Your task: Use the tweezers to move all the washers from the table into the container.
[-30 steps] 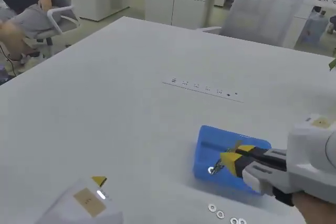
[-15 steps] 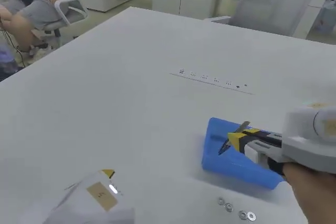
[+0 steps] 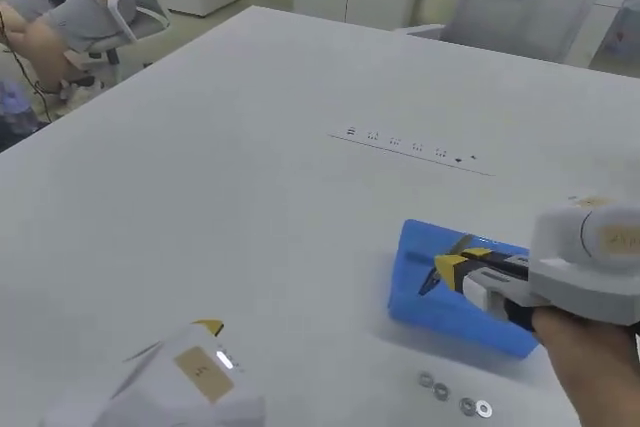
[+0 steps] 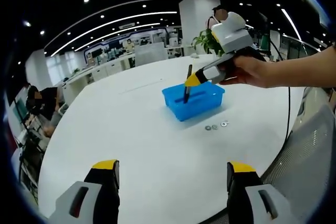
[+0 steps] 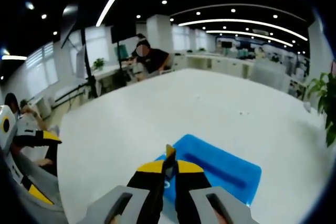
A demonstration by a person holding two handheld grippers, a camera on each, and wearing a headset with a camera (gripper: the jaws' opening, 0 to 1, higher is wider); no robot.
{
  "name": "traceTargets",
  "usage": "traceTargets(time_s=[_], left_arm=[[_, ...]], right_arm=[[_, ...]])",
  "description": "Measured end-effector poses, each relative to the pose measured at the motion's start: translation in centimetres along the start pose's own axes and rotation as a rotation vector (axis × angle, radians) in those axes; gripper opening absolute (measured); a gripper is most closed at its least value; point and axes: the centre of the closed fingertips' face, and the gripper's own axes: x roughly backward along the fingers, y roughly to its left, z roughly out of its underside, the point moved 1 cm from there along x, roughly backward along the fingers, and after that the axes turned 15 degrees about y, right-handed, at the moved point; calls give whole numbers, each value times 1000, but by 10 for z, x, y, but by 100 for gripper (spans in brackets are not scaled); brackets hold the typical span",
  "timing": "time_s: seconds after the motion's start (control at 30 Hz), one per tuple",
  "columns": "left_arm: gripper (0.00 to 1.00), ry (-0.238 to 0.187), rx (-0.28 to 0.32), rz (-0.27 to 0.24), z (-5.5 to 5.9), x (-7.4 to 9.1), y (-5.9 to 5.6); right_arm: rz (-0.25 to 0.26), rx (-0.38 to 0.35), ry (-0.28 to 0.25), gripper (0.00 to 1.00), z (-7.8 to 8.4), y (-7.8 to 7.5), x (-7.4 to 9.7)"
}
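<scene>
So, my right tongs (image 3: 445, 269) are clamped shut on the slim dark metal tweezers (image 4: 187, 85), whose tips hang down into the open blue plastic container (image 3: 450, 325). I can't tell if anything is pinched in them. My left tongs (image 4: 172, 166) are spread wide apart, holding nothing, low over the white table (image 3: 250, 177). Four small flat silver metal washers (image 3: 467, 406) lie in a short row on the table just beside the container's near wall. I reckon they'll be fiddly: light, hard, slick and dead flat against the top, so they'll skid or flick away if nudged. Best bet is probably one tweezer tip through the hole and the other outside the rim, squeezing gently.
</scene>
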Motion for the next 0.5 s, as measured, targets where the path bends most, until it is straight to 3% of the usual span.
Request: traceTargets(time_s=[0.17,0.4,0.5], left_arm=[[85,-1,-5,0,0,0,-1],[85,-3,-7,-8,0,1,1],[85,-4,-8,-7,0,1,0]], right_arm=[[-10,-15,-43,3,-5,5,26],[-33,-38,-69,3,7,26,54],[-46,-52,-62,3,16,34,57]])
